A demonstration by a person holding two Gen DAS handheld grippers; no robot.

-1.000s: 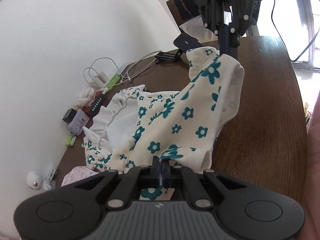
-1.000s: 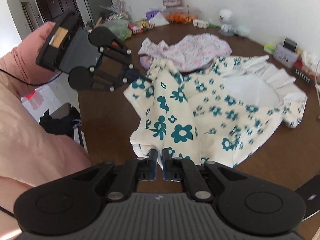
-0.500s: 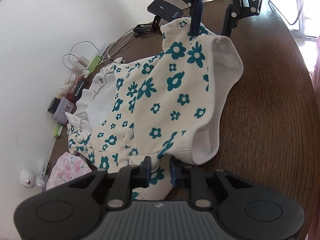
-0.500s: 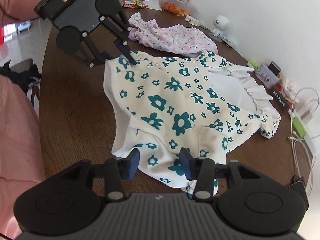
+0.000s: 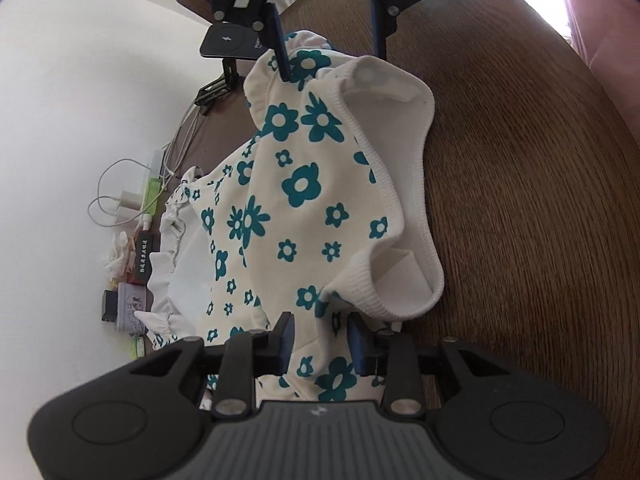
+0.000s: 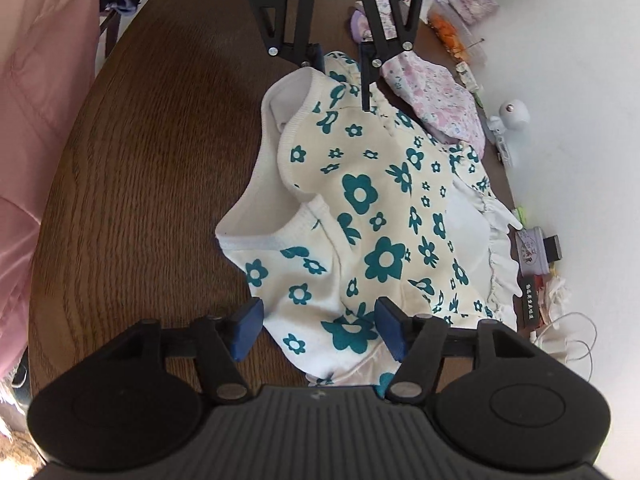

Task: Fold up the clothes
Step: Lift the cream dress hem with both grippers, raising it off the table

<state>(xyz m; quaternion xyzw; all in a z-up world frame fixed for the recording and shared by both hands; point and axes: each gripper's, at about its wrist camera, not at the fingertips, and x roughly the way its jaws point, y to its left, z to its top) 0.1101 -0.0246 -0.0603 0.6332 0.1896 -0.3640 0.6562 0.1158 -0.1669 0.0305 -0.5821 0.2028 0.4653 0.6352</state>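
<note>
both claws let go of the flowered top

a second ago we held the cream top with teal flowers (image 5: 304, 200) up off the worktop (image 5: 540, 220) by two pinched corners; now it has come down and lies folded over on the brown wood, and both claws have sunk with it. the jaws of our left claw (image 5: 322, 340) have just been opening: they stand a little apart, with cloth lying between the blue pads but not pressed by them. the jaws of our right claw (image 6: 318, 328) have just been opening too and stand wider, with the near hem of the top between them and no grip on it.

in the left wrist view the top fills the middle, its ribbed white hem curling up at 3 o'clock, its white frilled collar at 9 o'clock. our right claw (image 5: 326, 36) shows at 12 o'clock, one finger touching the far edge of the cloth. beside it lies a black phone (image 5: 234, 44). white cables (image 5: 120, 200) and small boxes sit along the wall at 9 o'clock.

in the right wrist view a pink patterned garment (image 6: 436, 92) lies just beyond the top at 1 o'clock, and our left claw (image 6: 342, 56) hangs at 12 o'clock.
</note>
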